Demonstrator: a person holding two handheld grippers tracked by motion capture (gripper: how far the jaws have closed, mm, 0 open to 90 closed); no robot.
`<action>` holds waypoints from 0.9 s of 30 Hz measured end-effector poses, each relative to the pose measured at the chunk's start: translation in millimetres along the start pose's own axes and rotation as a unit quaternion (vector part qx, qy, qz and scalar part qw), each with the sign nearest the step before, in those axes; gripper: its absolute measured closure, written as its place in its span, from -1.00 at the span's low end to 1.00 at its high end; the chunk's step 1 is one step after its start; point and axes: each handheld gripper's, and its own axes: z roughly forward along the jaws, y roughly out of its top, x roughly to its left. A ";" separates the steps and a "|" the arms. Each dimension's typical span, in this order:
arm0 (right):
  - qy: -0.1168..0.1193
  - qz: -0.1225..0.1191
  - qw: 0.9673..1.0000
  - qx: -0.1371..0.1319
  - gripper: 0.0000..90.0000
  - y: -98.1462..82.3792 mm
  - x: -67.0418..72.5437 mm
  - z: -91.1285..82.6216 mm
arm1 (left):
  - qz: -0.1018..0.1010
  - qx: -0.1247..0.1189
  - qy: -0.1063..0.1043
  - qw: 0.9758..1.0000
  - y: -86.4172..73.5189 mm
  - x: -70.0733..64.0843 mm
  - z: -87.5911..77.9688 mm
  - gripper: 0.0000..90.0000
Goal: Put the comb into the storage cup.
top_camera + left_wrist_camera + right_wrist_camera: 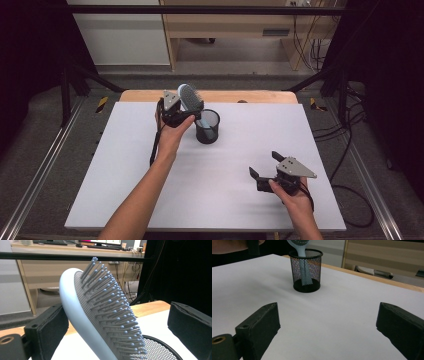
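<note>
Left gripper (186, 116) sits at the far-left part of the table (125, 190), right at the hairbrush (190, 97). In the left gripper view the jaws stand wide on either side of the brush head; the left pad looks to be just at the pale back and the right pad is well clear of the bristles, so it reads as open, not clamping.

The hairbrush stands handle-down in the mesh cup (207, 126), head tilted up and out over the rim, bristles facing right in the left gripper view. The right gripper view shows the handle through the mesh reaching the cup floor.

Step in hand, judged: letting go of the brush after seating it in the cup, or about to take it; cannot tell which. To do it well: keep the jaws spread, back off straight along the brush's lean without catching the bristles or bumping the rim, as the light cup could tip with the head-heavy brush.

The mesh cup, black, stands upright just right of the left gripper, far of centre. It holds the hairbrush; nothing else seen inside.

Right gripper (264, 167) is near right, low over bare table, jaws wide apart, empty, well apart from the cup.
</note>
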 end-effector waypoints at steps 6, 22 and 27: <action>-0.001 0.000 1.000 0.000 -0.88 0.0 -0.2 -0.4 | 0.007 -0.005 0.000 1.000 0.9 -0.6 -1.0 -0.92; -0.002 -0.001 1.000 0.001 -0.89 -0.1 0.8 0.2 | 0.017 -0.018 0.007 1.000 1.1 1.1 -4.5 -0.92; -0.002 -0.001 1.000 0.002 -0.90 -0.1 1.3 0.3 | 0.020 -0.023 0.012 0.999 2.8 0.6 -8.0 -0.93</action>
